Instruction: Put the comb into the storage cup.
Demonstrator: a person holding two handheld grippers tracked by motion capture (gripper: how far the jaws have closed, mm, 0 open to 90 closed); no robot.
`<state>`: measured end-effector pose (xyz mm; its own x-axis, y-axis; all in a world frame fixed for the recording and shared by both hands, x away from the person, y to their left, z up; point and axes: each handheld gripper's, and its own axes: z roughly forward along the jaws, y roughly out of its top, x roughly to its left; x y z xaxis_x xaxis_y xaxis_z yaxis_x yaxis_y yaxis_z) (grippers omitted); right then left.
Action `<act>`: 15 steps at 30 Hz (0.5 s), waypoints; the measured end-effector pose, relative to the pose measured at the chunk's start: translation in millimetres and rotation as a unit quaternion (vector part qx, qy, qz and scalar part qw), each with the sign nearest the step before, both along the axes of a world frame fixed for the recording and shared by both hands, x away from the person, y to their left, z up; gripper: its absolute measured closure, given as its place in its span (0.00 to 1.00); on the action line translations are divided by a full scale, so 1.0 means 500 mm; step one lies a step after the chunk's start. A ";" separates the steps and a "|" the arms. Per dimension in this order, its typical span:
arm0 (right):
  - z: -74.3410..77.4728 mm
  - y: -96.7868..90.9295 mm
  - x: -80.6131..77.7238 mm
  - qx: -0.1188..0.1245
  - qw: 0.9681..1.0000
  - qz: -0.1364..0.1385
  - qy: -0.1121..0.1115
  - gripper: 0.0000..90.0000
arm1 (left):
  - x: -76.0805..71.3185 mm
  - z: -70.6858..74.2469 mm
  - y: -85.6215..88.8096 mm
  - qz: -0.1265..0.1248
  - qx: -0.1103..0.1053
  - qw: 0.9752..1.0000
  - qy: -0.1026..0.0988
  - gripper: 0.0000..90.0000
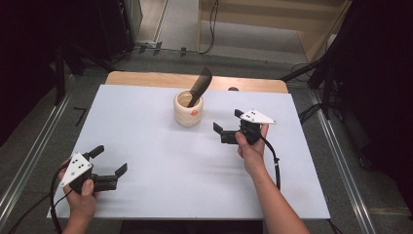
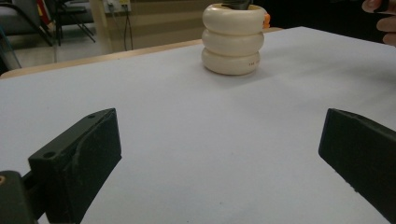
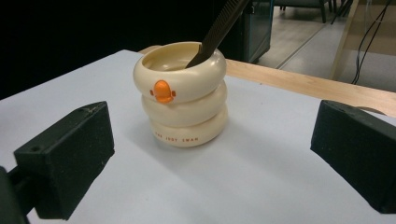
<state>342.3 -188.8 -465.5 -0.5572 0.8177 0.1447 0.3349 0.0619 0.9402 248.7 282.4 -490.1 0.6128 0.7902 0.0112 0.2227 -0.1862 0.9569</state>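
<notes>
Near left, the left gripper [image 1: 108, 160] rests with jaws spread and empty, well apart from the work. Farther right, the right gripper [image 1: 228, 122] — jaws also wide, holding nothing — faces the cream ringed cup [image 1: 188, 108] at the table's [image 1: 146, 126] far middle. A dark comb [image 1: 200, 86] leans in it — a clumsy grab could tip the cup.

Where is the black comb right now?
In the high view, the black comb stands tilted in the cream holder near the table's far edge, just left of the right gripper.
</notes>
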 end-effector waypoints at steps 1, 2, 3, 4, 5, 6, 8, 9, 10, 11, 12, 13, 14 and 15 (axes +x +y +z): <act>-0.001 -0.003 -0.004 0.000 1.000 0.001 0.001 0.00 | 0.000 0.000 0.000 0.000 -0.001 1.000 0.000 0.00; -0.001 -0.005 -0.007 0.000 1.000 0.001 0.002 0.00 | 0.000 0.000 0.000 0.001 0.000 1.000 0.000 0.00; -0.002 -0.008 -0.011 0.001 1.000 0.002 0.003 0.00 | 0.000 0.000 -0.001 0.001 0.001 1.000 0.000 0.00; -0.002 -0.011 -0.014 0.002 1.000 0.003 0.001 0.00 | 0.000 0.000 -0.001 0.000 0.001 1.000 0.000 0.00; -0.003 -0.014 -0.017 0.003 1.000 0.004 0.001 0.00 | 0.000 0.000 -0.001 0.001 0.002 1.000 0.000 0.00; -0.003 -0.017 -0.020 0.002 1.000 0.004 0.001 0.00 | 0.000 0.000 -0.001 0.001 0.001 1.000 0.000 0.00; -0.005 -0.022 -0.025 -0.001 1.000 0.006 -0.001 0.00 | 0.000 0.000 -0.001 0.001 0.002 1.000 0.000 0.00; -0.005 -0.024 -0.028 -0.002 1.000 0.005 -0.001 0.00 | 0.000 0.000 -0.001 0.001 0.003 1.000 0.000 0.00; -0.005 -0.027 -0.032 -0.002 1.000 0.003 -0.002 0.00 | 0.000 0.000 -0.001 0.001 0.003 1.000 0.001 0.00; -0.006 -0.030 -0.036 0.000 1.000 0.004 -0.003 0.00 | 0.000 0.000 -0.001 0.001 0.002 1.000 0.000 0.00; -0.006 -0.034 -0.038 -0.001 1.000 0.003 -0.004 0.00 | 0.000 0.000 -0.001 0.001 0.002 1.000 0.000 0.00; -0.007 -0.037 -0.041 -0.002 1.000 0.002 -0.007 0.00 | 0.000 0.000 -0.001 0.001 0.003 1.000 0.000 0.00; -0.008 -0.039 -0.045 -0.002 1.000 0.000 -0.006 0.00 | 0.000 0.000 -0.002 0.001 0.003 1.000 0.000 0.00; -0.009 -0.043 -0.048 -0.002 1.000 0.001 -0.005 0.00 | -0.001 0.000 -0.002 0.001 0.003 1.000 -0.001 0.00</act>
